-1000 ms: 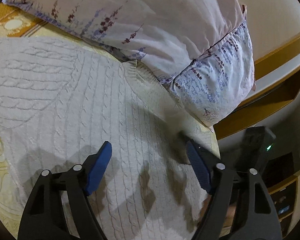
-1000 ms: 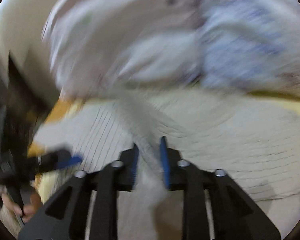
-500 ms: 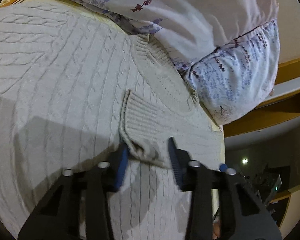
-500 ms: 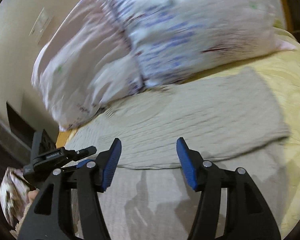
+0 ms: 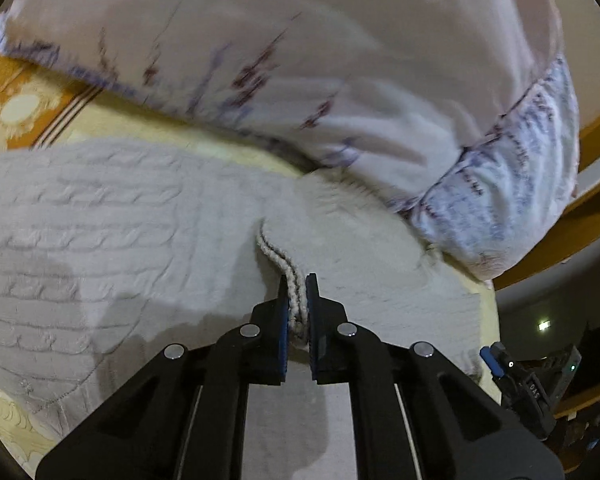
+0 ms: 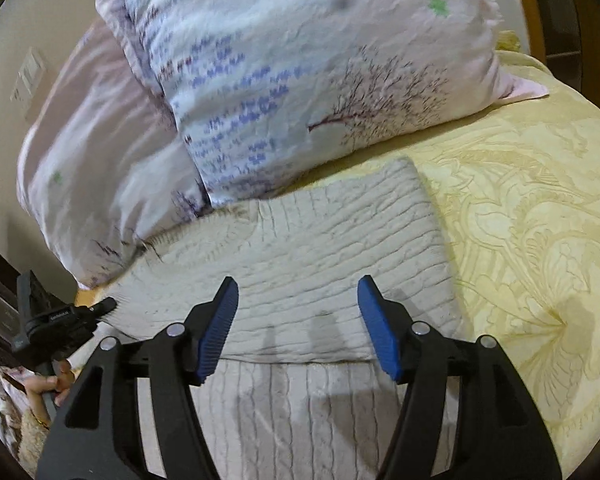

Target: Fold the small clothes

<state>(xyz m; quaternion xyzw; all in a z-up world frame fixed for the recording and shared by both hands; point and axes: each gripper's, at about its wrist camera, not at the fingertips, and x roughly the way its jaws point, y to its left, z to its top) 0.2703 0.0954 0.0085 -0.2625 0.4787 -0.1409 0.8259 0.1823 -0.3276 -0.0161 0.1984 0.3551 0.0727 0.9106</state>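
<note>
Left tongs pinched the cream cable-knit sweater's ribbed cuff; right tongs gaped empty. Pulling carelessly risked the thin edge slipping free.

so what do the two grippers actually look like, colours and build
Both match. The left gripper and right gripper have matte black angular frames with triangular cut-outs and round silver pivot pins. Each carries two flat blue finger pads with fine ribbing along the edges. No cables or markings show on them up close; the left gripper, seen from the right wrist view, has small white lettering too tiny to read.
</note>
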